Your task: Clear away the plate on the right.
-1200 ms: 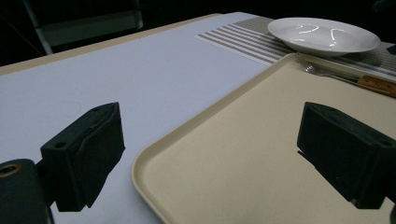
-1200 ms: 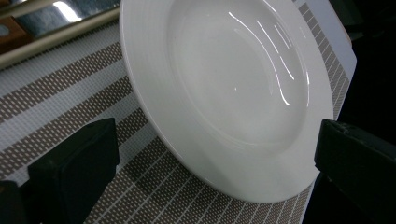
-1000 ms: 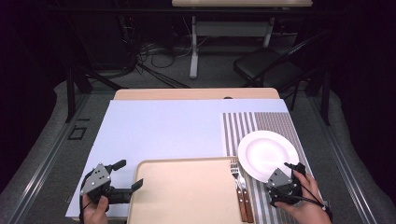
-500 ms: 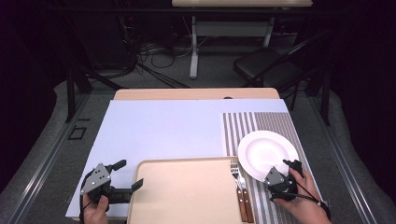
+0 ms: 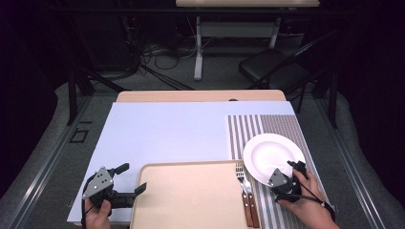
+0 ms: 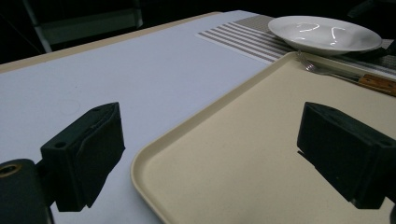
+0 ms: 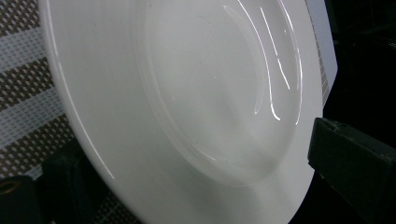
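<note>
A white plate (image 5: 270, 152) rests on a striped placemat (image 5: 260, 124) at the right. My right gripper (image 5: 287, 171) is at the plate's near rim. In the right gripper view the plate (image 7: 187, 93) lies between its two wide-apart jaws, one under the rim at the left, one off to the right; the gripper (image 7: 198, 154) is open. A beige tray (image 5: 191, 198) lies at the front middle. My left gripper (image 5: 131, 179) is open over the tray's left edge (image 6: 154, 154), holding nothing.
A fork (image 5: 240, 174) and a wooden-handled knife (image 5: 251, 210) lie side by side between tray and plate. A pale blue cover (image 5: 167, 133) spreads over the table. A dark chair (image 5: 277, 71) and cables stand beyond the far edge.
My right gripper has edged forward and slightly left onto the plate's near rim. The left gripper has stayed where it was.
</note>
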`<move>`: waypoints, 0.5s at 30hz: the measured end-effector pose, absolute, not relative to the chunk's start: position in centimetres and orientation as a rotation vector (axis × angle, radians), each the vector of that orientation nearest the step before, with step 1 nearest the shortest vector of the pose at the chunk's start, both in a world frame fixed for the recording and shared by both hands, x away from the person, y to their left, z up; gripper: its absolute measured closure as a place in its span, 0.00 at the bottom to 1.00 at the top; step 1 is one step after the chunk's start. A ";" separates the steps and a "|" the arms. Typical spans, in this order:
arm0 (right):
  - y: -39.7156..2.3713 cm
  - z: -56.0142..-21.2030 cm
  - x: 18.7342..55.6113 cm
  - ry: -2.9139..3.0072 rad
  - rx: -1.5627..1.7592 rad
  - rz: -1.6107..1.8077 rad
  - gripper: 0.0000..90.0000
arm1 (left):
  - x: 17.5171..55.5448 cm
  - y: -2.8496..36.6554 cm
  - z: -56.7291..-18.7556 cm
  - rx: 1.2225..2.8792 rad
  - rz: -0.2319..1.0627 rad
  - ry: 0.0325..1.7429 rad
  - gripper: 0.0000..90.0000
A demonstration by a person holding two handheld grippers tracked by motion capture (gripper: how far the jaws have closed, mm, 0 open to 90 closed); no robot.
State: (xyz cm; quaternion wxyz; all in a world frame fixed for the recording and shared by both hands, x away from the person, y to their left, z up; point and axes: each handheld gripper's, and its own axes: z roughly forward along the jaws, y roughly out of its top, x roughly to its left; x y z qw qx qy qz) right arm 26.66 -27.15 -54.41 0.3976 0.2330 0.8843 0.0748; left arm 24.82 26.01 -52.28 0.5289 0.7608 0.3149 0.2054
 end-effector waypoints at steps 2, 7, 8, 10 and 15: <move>-27.1 -54.5 26.7 2.228 0.579 0.197 0.05 | 24.8 26.0 -52.3 1.817 0.490 0.752 0.08; -27.0 -54.7 26.9 2.214 0.554 0.183 0.06 | 24.8 26.0 -52.3 1.815 0.491 0.752 0.08; -27.0 -54.7 26.9 2.212 0.551 0.184 0.06 | 24.8 26.0 -52.3 1.816 0.492 0.752 0.08; -27.0 -54.7 27.0 2.204 0.546 0.183 0.06 | 24.8 26.0 -52.3 1.816 0.492 0.753 0.08; -27.1 -54.9 27.1 2.186 0.529 0.179 0.07 | 24.8 26.0 -52.3 1.817 0.491 0.751 0.08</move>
